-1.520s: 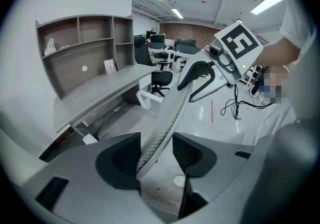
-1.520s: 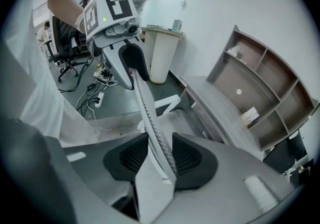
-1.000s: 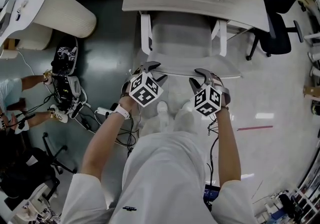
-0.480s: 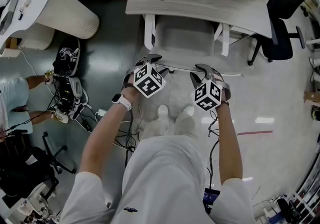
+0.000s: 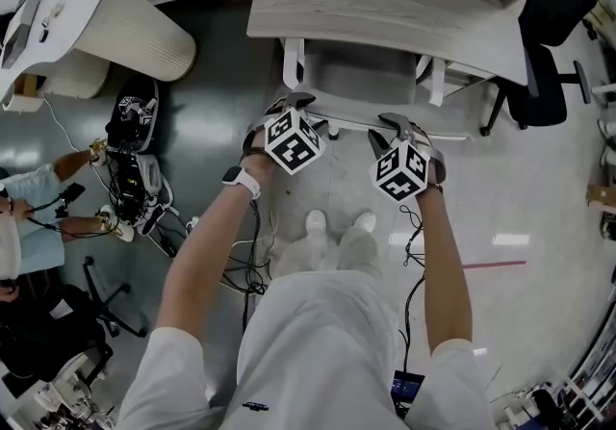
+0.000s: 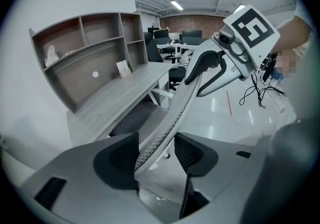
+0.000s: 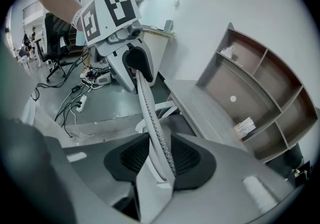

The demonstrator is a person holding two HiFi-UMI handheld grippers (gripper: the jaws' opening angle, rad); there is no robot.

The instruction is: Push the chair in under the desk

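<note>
Head view first: chair [image 5: 358, 80] is seen with its seat partly under the desk [image 5: 385, 5], and its top rail [image 5: 346, 124] runs crosswise just ahead of both tools. The left gripper [image 5: 295, 109] is set at the rail's left end and the right gripper [image 5: 397, 127] towards its right, so neither is nearer. The desk lies straight ahead beyond the rail, and that is the line along which the push is judged to go.

Left gripper view now: the rail [image 6: 172, 113] is straddled by jaws that have just been opening. One pad is touched and a gap shows at the other, so nothing is clamped. The desk [image 6: 115, 102] is seen to the rail's left.

Right gripper view: these jaws have just been closing, and the rail [image 7: 150, 113] is pinched between both pads. The desk [image 7: 200, 107] is found to its right.
</note>
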